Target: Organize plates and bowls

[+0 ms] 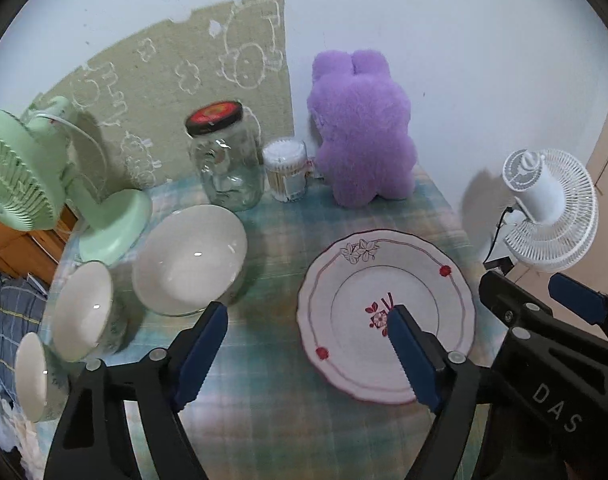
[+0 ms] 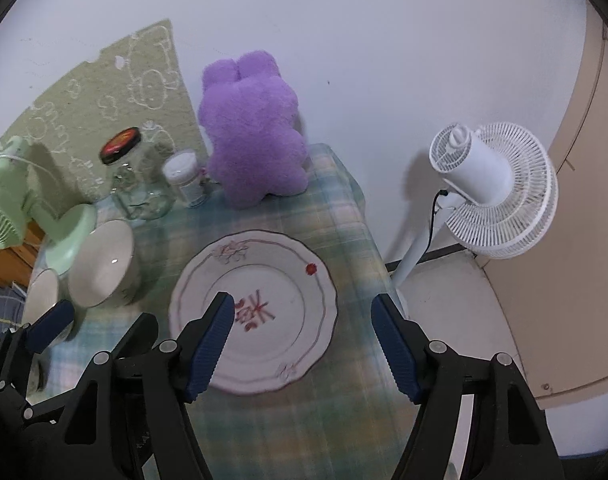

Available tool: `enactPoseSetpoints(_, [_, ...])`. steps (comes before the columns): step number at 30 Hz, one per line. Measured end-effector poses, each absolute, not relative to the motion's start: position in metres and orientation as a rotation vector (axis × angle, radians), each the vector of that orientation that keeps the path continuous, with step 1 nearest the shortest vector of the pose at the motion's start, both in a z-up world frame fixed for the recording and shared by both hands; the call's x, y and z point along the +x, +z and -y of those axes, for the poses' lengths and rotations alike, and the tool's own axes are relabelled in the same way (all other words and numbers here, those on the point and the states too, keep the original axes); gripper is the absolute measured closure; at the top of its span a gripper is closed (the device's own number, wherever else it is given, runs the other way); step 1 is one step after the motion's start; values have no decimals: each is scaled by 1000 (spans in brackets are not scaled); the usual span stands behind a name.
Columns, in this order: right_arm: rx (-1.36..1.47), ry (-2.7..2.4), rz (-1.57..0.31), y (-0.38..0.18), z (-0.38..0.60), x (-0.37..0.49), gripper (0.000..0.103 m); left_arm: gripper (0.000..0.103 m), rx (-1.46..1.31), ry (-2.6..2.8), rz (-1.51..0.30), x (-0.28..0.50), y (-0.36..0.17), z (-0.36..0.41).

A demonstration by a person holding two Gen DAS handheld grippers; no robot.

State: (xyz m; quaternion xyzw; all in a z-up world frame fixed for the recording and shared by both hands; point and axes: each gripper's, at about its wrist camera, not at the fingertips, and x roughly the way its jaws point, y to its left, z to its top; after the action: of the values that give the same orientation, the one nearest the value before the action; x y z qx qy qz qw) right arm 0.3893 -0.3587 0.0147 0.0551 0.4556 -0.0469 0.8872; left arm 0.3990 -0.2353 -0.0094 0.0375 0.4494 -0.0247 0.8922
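1. Plainly, both tools hover above the tabletop (image 1: 264, 392) with nothing in them: the left gripper (image 1: 304, 356) has its fingers spread wide, and the right gripper (image 2: 304, 344) is spread just as wide.
2. The decorated plate (image 2: 264, 280) lies flat on the checked cloth toward the tabletop's right side, under both grippers. Its low, thin rim probably means it has to be pinched at the edge, which would explain the wide spread.
3. The large bowl (image 1: 190, 260) sits to the plate's left, apart from it. A medium bowl (image 1: 84, 316) and a small bowl (image 1: 32, 376) follow in a row toward the left edge, close together; I cannot tell whether they touch.
4. That row by size suggests nesting the bowls is the likely job, with the plate as base or set aside; this is a judgement only.
5. Behind the bowls stand a green desk fan (image 1: 28, 168), a glass jar (image 1: 226, 160) with a dark lid, a cotton swab tub (image 1: 286, 170) and a purple plush toy (image 1: 364, 128).
6. The green fan's base sits near the bowls and could crowd a reach there. A white standing fan (image 2: 492, 188) stands off the tabletop, well clear.
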Motion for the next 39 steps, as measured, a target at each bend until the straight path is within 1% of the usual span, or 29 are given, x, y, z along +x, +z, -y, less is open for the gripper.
enactPoseSetpoints(4, [115, -99, -968, -9, 366, 408, 31, 27, 73, -28, -964, 416, -33, 242])
enactPoseSetpoints(8, [106, -94, -995, -31, 367, 423, 36, 37, 67, -17, -1002, 429, -55, 247])
enactPoseSetpoints(9, [103, -93, -1003, -37, 367, 427, 36, 38, 67, -15, -1009, 433, -59, 248])
enactPoseSetpoints(12, [108, -87, -1026, -49, 368, 435, 38, 38, 67, -6, -1029, 440, -72, 251])
enactPoseSetpoints(17, [127, -98, -1059, -69, 372, 447, 38, 41, 82, -2, -1060, 449, -88, 255])
enactPoseSetpoints(21, [129, -96, -1085, -80, 374, 452, 38, 42, 94, 0, -1075, 452, -94, 257])
enactPoseSetpoints(23, [129, -90, -1094, -84, 373, 453, 41, 42, 104, -1, -1083, 453, -97, 258])
enactPoseSetpoints(24, [133, -80, -1103, -87, 372, 455, 44, 43, 110, -2, -1085, 453, -97, 258])
enactPoseSetpoints(25, [131, -81, -1111, -89, 371, 456, 44, 43, 116, -2, -1087, 454, -98, 258])
enactPoseSetpoints(33, [100, -92, -1135, -87, 364, 453, 44, 43, 114, -8, -1125, 448, -94, 251])
enactPoseSetpoints(39, [95, -66, -1173, -86, 354, 433, 45, 43, 116, 5, -1167, 424, -93, 238])
